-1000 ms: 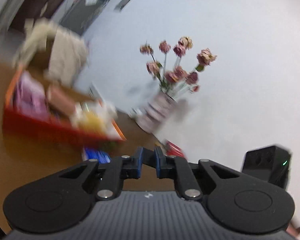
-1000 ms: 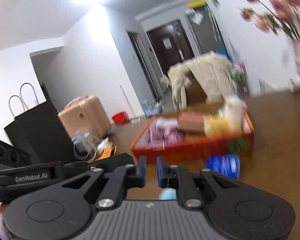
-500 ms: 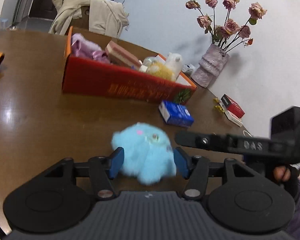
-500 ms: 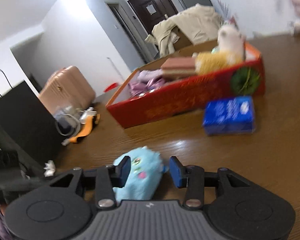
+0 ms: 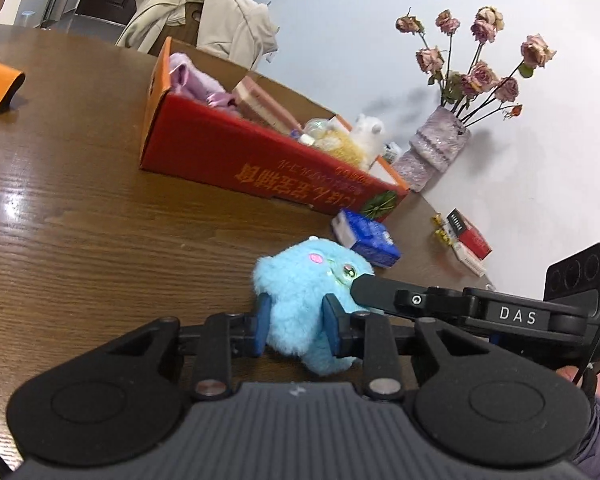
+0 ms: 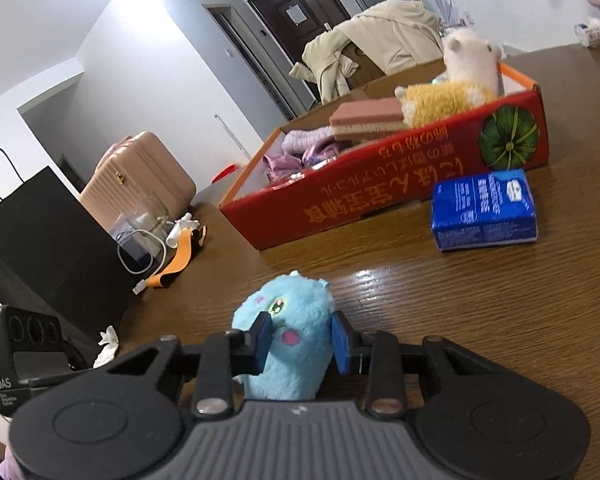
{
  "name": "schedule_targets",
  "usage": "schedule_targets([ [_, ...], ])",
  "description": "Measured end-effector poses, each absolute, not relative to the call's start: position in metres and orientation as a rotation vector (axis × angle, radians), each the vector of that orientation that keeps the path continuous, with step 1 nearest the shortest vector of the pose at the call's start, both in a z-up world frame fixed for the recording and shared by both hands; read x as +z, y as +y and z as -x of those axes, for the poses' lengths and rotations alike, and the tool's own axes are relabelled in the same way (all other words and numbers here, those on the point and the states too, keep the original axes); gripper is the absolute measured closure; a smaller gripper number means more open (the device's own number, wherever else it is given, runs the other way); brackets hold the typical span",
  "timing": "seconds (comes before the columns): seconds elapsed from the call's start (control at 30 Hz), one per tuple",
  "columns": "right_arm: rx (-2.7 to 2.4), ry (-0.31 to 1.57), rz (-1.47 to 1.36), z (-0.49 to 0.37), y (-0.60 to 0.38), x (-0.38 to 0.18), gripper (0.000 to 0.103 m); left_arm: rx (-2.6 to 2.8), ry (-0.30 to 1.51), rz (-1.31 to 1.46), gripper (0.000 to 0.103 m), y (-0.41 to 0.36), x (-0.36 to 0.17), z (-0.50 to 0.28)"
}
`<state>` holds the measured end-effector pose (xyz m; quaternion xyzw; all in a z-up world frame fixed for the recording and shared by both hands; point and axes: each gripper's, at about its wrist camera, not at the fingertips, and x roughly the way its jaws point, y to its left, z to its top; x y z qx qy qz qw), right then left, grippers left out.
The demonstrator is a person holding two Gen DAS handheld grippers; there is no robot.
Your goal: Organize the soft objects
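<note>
A: Item one?
B: Blue plush toy [image 5: 312, 276], low centre of frame on the brown worktop [image 5: 100, 240], face up.
A: Tools?
B: Left tool [image 5: 296, 330]: jaws just closing, blue pads pressed into the toy's lower fur. Right tool [image 6: 300, 338]: likewise just closing, narrow gap, pads squeezing the same toy from its side.
A: Container?
B: Red cardboard box [image 5: 260, 168], centre frame, beyond the toy. Holds a yellow plush [image 6: 444, 100], a white plush [image 6: 472, 60] and lilac fabric [image 5: 196, 80].
A: Sundries?
B: Blue packet [image 6: 484, 210] beside the box's near corner; vase of dried roses [image 5: 440, 148], upper right.
</note>
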<state>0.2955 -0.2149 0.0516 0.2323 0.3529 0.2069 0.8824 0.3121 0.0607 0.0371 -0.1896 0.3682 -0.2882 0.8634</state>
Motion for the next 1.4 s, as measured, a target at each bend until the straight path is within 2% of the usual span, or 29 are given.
schedule_targets([
  [0.17, 0.443, 0.629, -0.448, -0.302, -0.222, 0.098, 0.072, -0.633, 0.713, 0.448, 0.075, 0.059, 0.078, -0.327],
  [0.33, 0.436, 0.560, -0.373, -0.354, -0.226, 0.139, 0.073, -0.631, 0.678, 0.384, 0.076, 0.038, 0.116, -0.385],
  [0.5, 0.357, 0.617, -0.453, -0.434, -0.246, 0.128, 0.073, -0.566, 0.751, 0.385, 0.077, 0.013, 0.108, -0.469],
  [0.63, 0.189, 0.635, -0.357, -0.479, -0.243, 0.101, 0.076, -0.435, 0.781, 0.360, 0.076, -0.004, 0.081, -0.513],
  [0.7, 0.156, 0.649, -0.298, -0.488, -0.239, 0.090, 0.083, -0.410, 0.803, 0.322, 0.076, -0.006, 0.071, -0.520],
  [0.97, 0.230, 0.632, -0.247, -0.470, -0.243, 0.107, 0.083, -0.426, 0.766, 0.301, 0.075, 0.001, 0.083, -0.509],
  [1.13, 0.250, 0.575, -0.206, -0.434, -0.255, 0.145, 0.083, -0.389, 0.735, 0.215, 0.067, 0.005, 0.115, -0.476],
  [1.27, 0.267, 0.536, -0.133, -0.396, -0.270, 0.176, 0.078, -0.347, 0.678, 0.107, 0.054, 0.012, 0.144, -0.427],
  [1.33, 0.282, 0.522, -0.092, -0.374, -0.279, 0.187, 0.073, -0.343, 0.632, 0.053, 0.045, 0.015, 0.157, -0.395],
  [1.4, 0.295, 0.507, -0.060, -0.351, -0.287, 0.192, 0.068, -0.333, 0.589, 0.001, 0.028, 0.016, 0.165, -0.365],
])
